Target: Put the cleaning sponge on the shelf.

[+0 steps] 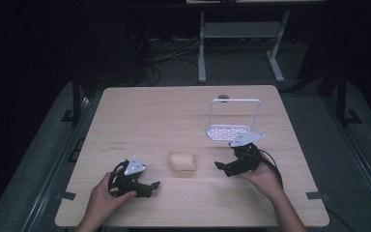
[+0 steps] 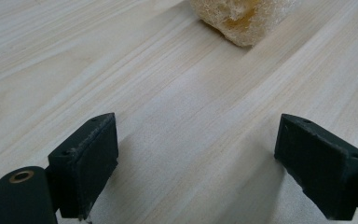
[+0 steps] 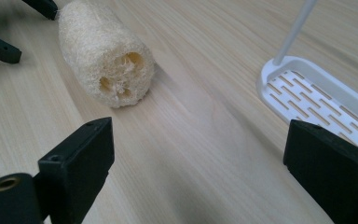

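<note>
A pale loofah sponge (image 1: 182,161) lies on the wooden table (image 1: 164,116) between my two grippers. Its end fills the top of the left gripper view (image 2: 242,18), and it lies on its side at the upper left of the right gripper view (image 3: 105,56). My left gripper (image 1: 153,185) rests low on the table left of the sponge, jaws wide apart and empty (image 2: 196,163). My right gripper (image 1: 221,167) sits right of the sponge, open and empty (image 3: 198,172). A white slotted rack (image 1: 228,131) with a tall wire handle stands just behind the right gripper (image 3: 317,98).
The table's front edge (image 1: 188,224) runs close to the person's hands. Beyond the far edge stand a white table frame (image 1: 241,34) and cables on a dark floor.
</note>
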Motion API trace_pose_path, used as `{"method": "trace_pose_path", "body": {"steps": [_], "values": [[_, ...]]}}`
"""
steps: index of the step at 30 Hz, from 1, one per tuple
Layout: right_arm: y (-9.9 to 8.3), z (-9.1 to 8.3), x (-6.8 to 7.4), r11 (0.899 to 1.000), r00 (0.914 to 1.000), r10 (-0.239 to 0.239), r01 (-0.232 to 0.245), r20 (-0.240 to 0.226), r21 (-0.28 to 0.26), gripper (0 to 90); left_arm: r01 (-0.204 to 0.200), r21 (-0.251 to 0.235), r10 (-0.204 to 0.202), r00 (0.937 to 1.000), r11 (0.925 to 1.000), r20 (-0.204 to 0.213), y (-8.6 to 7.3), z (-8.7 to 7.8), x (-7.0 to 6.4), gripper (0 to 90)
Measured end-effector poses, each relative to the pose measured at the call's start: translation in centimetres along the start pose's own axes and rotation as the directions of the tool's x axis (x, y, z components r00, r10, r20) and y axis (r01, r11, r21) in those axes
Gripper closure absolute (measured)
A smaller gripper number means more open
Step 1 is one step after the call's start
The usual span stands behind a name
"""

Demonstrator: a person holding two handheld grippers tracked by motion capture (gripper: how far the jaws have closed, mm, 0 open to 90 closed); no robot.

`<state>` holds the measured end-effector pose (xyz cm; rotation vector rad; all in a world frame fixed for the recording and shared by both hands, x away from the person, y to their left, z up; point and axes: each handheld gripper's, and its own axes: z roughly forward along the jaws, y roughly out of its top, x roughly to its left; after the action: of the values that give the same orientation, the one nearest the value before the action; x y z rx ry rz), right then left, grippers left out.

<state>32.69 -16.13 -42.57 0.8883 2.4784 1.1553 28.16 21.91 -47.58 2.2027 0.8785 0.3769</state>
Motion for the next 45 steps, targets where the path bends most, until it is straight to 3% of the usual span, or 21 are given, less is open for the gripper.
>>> {"method": "trace_pose_path", "body": {"steps": [15,32,45], "values": [[1.9,1.4,0.8,0.999,0.9980,-0.037,0.037,-0.051,-0.006,8.5,-0.003,0.001,0.003,1.0000,1.0000,-0.001,0.0,0.0,0.0,12.8],[4.2,3.5,2.2,0.996,0.9886,-0.091,0.091,-0.120,-0.010,8.5,0.000,-0.002,0.000,1.0000,1.0000,-0.001,0.0,0.0,0.0,12.8],[5.4,5.5,2.7,0.993,0.9643,-0.121,0.120,-0.235,-0.019,8.4,-0.004,0.001,0.004,1.0000,1.0000,-0.001,0.0,0.0,0.0,12.8]]}}
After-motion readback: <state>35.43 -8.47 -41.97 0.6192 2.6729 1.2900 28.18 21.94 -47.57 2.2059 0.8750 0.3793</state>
